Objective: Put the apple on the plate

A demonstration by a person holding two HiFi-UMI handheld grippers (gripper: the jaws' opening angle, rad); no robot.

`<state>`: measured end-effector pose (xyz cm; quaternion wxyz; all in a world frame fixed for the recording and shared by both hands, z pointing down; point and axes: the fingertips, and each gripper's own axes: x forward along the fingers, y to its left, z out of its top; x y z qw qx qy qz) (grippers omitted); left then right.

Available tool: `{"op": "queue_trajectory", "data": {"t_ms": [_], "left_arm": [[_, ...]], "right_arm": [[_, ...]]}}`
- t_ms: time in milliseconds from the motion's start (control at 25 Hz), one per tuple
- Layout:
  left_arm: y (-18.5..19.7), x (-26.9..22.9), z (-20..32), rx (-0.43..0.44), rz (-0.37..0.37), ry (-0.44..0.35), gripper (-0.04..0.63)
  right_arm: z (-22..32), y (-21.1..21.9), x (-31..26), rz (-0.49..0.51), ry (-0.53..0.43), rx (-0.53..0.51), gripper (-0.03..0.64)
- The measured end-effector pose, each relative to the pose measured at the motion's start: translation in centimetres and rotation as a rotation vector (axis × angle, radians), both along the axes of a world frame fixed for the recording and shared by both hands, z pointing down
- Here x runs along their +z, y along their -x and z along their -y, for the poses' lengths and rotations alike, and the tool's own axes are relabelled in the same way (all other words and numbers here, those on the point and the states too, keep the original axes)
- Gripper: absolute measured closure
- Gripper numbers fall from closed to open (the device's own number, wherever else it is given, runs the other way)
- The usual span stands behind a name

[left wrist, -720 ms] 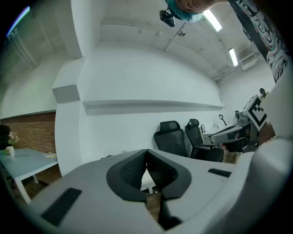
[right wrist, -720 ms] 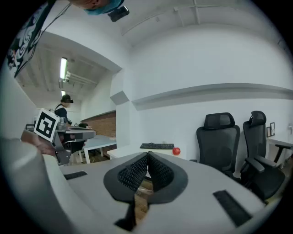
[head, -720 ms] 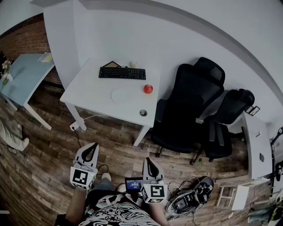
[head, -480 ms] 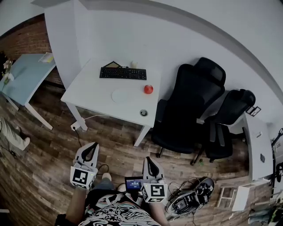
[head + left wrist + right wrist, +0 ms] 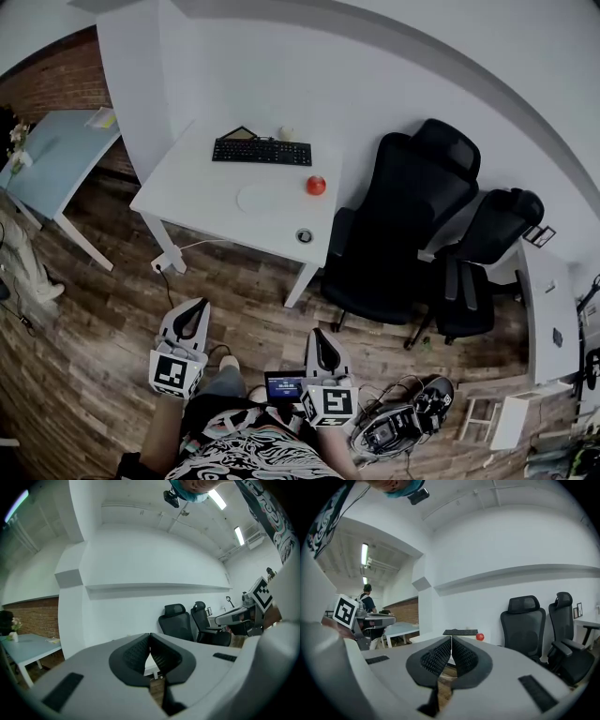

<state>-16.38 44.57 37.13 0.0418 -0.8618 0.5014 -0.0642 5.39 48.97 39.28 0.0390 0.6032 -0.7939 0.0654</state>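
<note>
A plank wood floor (image 5: pixel 112 309) lies under both grippers, and well ahead of them a white desk (image 5: pixel 192 202) stands against a white wall. Ahead and to the right of the right gripper (image 5: pixel 321 342) are two black office chairs, the nearer one (image 5: pixel 398 230) drawn up just beside the desk's right end and the other (image 5: pixel 483 248) further right. Far off to the left of the left gripper (image 5: pixel 194 314) stands a pale blue table (image 5: pixel 52 155). Both grippers are held low, close in front of the person, well apart from the desk and roughly level. In the left gripper view the left gripper (image 5: pixel 149 641) has its black ribbed pads pressed together with nothing between them. The right gripper view shows the right gripper (image 5: pixel 451 641) closed and empty in the same way. A black keyboard (image 5: pixel 262 151) lies at the far edge of the desk, straight beyond the right gripper's tips in its own view. Nearer on the desk sits the round white plate (image 5: pixel 261 199) (faint against the white top), bare. The red apple (image 5: pixel 316 186) rests on the desk near the plate's right side, apart from it. From the right gripper it lies far ahead and slightly right (image 5: pixel 480 637), just beside the keyboard's end.
</note>
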Motion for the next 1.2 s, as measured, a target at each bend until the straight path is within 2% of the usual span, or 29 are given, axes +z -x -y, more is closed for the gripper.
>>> {"op": "queue_trajectory", "data": {"t_ms": [560, 1200], "left_arm": [[-0.7, 0.3, 3.4, -0.002, 0.002, 0.004, 0.58], [-1.9, 0.2, 15.9, 0.041, -0.012, 0.022, 0.58]], "right_arm": [[4.4, -0.6, -0.3, 0.006, -0.007, -0.012, 0.588], [15.3, -1.0, 0.1, -0.028, 0.024, 0.013, 0.588]]}}
